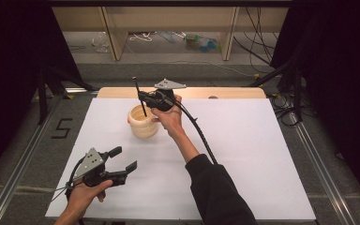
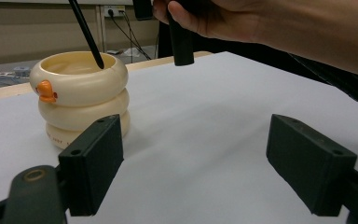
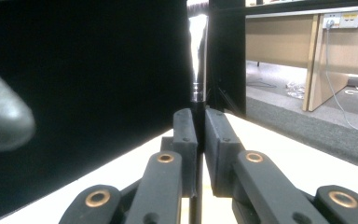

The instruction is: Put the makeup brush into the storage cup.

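Cream ringed cup [image 2: 79,95] – orange duck beak; black stick [image 2: 87,33]; white table [image 1: 243,154].

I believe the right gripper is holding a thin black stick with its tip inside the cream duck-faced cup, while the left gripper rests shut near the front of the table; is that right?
Not quite: the left gripper is open, its jaws standing wide apart in the left gripper view. The rest holds: the right gripper is shut on the thin black stick, whose tip is inside the cream duck-faced cup.
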The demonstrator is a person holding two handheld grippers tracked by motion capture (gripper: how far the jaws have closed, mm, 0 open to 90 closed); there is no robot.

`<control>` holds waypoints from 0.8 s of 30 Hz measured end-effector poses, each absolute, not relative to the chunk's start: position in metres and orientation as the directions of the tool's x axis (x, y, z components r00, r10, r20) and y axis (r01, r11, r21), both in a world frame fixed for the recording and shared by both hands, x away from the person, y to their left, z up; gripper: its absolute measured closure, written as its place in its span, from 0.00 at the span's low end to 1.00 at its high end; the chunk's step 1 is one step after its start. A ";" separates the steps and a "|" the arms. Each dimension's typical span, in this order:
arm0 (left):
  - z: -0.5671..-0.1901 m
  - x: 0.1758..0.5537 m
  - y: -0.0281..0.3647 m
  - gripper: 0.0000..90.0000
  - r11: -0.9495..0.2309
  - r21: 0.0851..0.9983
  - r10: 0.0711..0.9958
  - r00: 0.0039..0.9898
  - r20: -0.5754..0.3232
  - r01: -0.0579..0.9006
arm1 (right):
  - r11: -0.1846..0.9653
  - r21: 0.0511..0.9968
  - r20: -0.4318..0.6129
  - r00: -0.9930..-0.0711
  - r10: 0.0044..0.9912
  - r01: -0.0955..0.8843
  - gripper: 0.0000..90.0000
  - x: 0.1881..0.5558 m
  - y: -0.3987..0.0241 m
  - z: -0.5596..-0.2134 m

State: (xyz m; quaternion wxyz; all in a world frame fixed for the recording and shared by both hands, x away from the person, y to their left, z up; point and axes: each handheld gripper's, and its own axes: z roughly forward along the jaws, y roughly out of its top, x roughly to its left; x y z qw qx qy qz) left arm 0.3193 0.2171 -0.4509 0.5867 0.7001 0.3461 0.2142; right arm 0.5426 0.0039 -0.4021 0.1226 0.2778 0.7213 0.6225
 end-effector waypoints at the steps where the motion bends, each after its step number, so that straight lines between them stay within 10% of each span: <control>1: -0.451 0.319 0.217 0.21 -0.072 0.970 0.736 0.669 -0.106 0.233 | 0.066 0.966 0.172 -0.816 0.552 0.249 0.93 0.542 0.005 -0.403; 24: -0.451 0.319 0.217 0.21 -0.070 0.970 0.735 0.669 -0.108 0.233 | 0.117 0.951 0.175 -0.810 0.559 0.286 0.93 0.544 0.010 -0.415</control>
